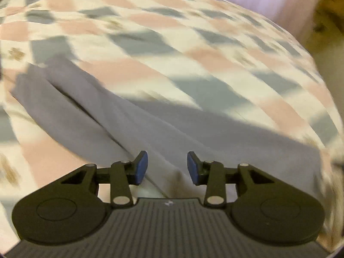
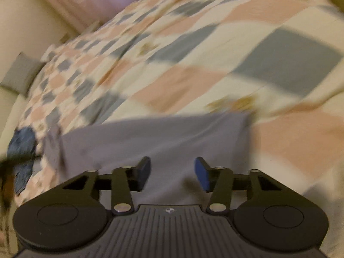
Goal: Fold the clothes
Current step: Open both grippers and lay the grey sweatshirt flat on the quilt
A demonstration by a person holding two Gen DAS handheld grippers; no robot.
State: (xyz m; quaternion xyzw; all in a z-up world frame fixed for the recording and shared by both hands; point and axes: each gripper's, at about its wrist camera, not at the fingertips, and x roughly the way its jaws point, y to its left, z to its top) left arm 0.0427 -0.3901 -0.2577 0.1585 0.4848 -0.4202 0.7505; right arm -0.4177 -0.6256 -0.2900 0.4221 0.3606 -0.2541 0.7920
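Checkered bedspread (image 1: 193, 49) blurred; grey garment (image 1: 133, 124) partly hidden under left gripper (image 1: 167, 165), right gripper (image 2: 172, 173); fingers apart.

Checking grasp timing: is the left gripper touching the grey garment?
Cannot tell. Left wrist view: the left gripper is open over the grey garment, height unclear.

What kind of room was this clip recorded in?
Most likely a bedroom: grey trousers lie on a bed with a pink, grey and cream checked bedspread, a pale wall alongside it. Both views are motion-blurred.
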